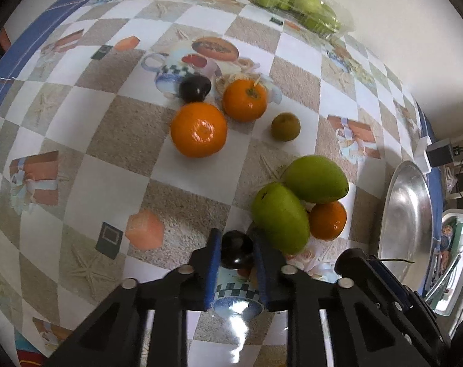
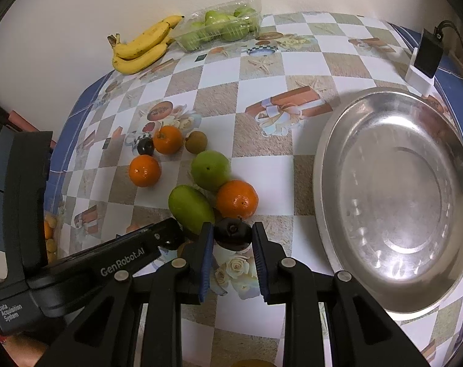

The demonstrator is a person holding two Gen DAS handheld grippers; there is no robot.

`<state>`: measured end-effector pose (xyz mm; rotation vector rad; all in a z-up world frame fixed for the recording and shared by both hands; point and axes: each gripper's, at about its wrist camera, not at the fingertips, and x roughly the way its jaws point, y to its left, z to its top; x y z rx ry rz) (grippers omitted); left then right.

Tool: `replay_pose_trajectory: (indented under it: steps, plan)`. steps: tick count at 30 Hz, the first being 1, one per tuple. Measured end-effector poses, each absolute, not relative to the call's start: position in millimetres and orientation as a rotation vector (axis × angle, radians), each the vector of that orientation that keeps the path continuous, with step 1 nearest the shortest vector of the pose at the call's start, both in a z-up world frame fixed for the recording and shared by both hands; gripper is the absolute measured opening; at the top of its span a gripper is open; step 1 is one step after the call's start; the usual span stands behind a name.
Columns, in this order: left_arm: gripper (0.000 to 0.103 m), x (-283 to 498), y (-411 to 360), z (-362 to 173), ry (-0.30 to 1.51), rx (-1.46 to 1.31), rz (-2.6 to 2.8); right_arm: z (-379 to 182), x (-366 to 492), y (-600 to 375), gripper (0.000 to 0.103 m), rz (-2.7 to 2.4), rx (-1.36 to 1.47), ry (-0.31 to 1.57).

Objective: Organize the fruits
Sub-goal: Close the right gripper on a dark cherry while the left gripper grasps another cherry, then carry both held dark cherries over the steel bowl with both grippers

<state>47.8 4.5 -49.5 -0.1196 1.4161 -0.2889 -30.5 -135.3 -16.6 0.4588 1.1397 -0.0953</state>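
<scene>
We've got a dark plum (image 1: 236, 249) pinched in the left gripper (image 1: 236, 253), and the right gripper (image 2: 233, 235) is clamped on another dark plum (image 2: 233, 234). Green mangoes (image 2: 191, 208) and an orange (image 2: 237, 198) crowd right behind them. The steel plate (image 2: 396, 198) sits off to the right, its edge cut off. Bananas (image 2: 142, 46) lie by the wall.

A home dining table: printed checkered tablecloth (image 2: 262, 70), bananas (image 2: 142, 46), steel plate (image 2: 396, 195).

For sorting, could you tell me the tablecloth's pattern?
Beige-and-white checks on the tablecloth, clearest in the right wrist view.
</scene>
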Motion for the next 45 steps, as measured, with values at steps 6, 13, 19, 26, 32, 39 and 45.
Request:
replay_pose_trajectory:
  steps: [6,13,19,26,32,39,45]
  plan:
    - [0.02,50,13,-49,1.417,-0.13,-0.265,-13,-31,-137,0.026,-0.098,0.462,1.132]
    - [0.021,51,24,-46,1.411,-0.163,-0.235,-13,-32,-137,0.026,-0.1,0.461,1.132]
    - [0.025,52,18,-50,1.432,-0.148,-0.26,-12,-31,-138,0.026,-0.097,0.463,1.131]
    - [0.035,51,9,-54,1.443,-0.111,-0.27,-11,-31,-137,0.026,-0.095,0.458,1.134]
    - [0.035,50,6,-58,1.459,-0.097,-0.282,-12,-31,-136,0.026,-0.095,0.454,1.136]
    - [0.03,48,11,-55,1.44,-0.106,-0.269,-11,-31,-136,0.026,-0.093,0.455,1.13]
    - [0.029,51,17,-47,1.402,-0.123,-0.248,-9,-32,-142,0.026,-0.094,0.474,1.121]
